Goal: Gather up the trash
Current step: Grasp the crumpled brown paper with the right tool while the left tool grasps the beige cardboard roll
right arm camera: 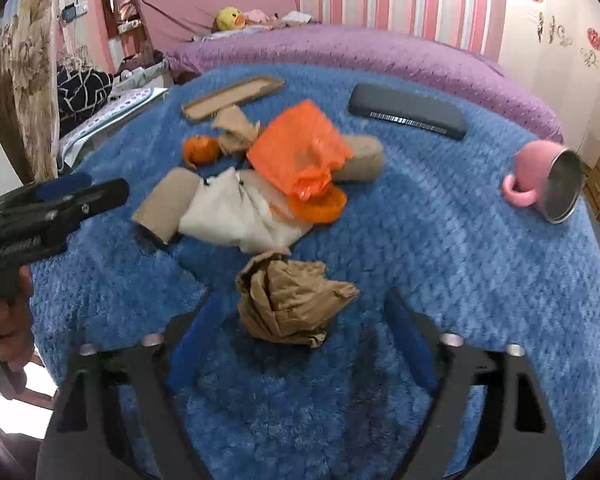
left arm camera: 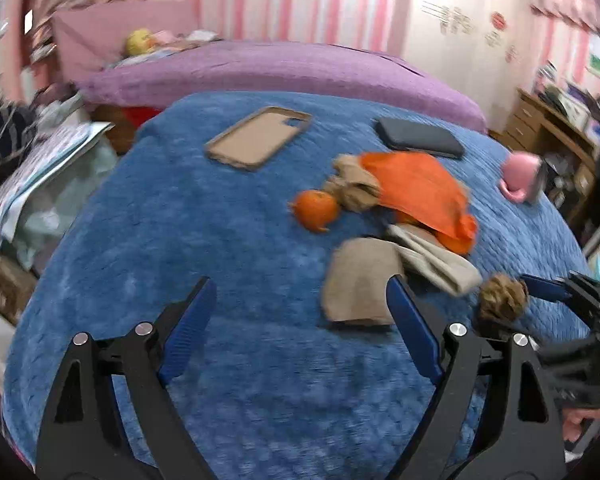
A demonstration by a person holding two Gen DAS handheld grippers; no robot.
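The right gripper (right arm camera: 298,320), jaws wide apart, sits around the crumpled brown paper ball (right arm camera: 292,300) at the frame's middle, maybe touching. Squeeze gently. The left gripper (left arm camera: 300,300) is apart too.

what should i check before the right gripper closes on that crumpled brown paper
1. Right gripper open wide enough: ok, fingers spread either side of the crumpled brown paper.
2. Paper lies between the fingers: ok, roughly centred.
3. Paper free of the beige cloth: cannot tell, their edges meet.
4. Left gripper out of the way: ok, open and off to the side.
5. Pink mug clear of the approach: ok, lying tipped far right.
6. Fingers low enough on the blue blanket: cannot tell.
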